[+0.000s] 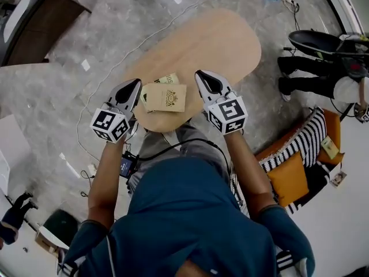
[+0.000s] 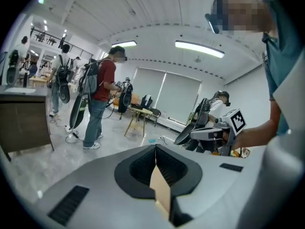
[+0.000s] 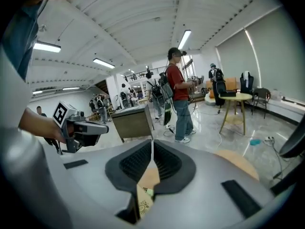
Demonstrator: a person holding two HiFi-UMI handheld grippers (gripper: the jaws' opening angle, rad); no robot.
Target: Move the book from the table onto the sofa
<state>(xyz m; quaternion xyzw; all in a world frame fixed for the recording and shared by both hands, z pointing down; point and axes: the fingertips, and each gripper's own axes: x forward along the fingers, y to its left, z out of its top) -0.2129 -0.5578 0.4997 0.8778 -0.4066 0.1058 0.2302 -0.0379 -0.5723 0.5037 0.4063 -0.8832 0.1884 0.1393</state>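
Tan and nearly square, the book (image 1: 167, 98) lay flat at the near end of the oval wooden worktop (image 1: 213, 39), on top of a second booklet (image 1: 168, 78) whose edge showed at its far side. At its left, the left gripper (image 1: 135, 86) hovered with its jaws pressed together on nothing, its tip just beside the book's left edge. I could not tell whether it touched. The book's slightly longer side ran across, from one gripper to the other, so it sat squarely between them and a little below both. At its right, the right gripper (image 1: 203, 78) had its jaws closed and empty too, near the right edge but a shade farther off than the left one. In its own view the book's printed emblem showed under the jaws. Farther right, well apart from the worktop, stood the orange sofa (image 1: 291, 178) with a striped cushion. Judging from this, either gripper would have to open before taking an edge, and the right one was on the sofa's side.
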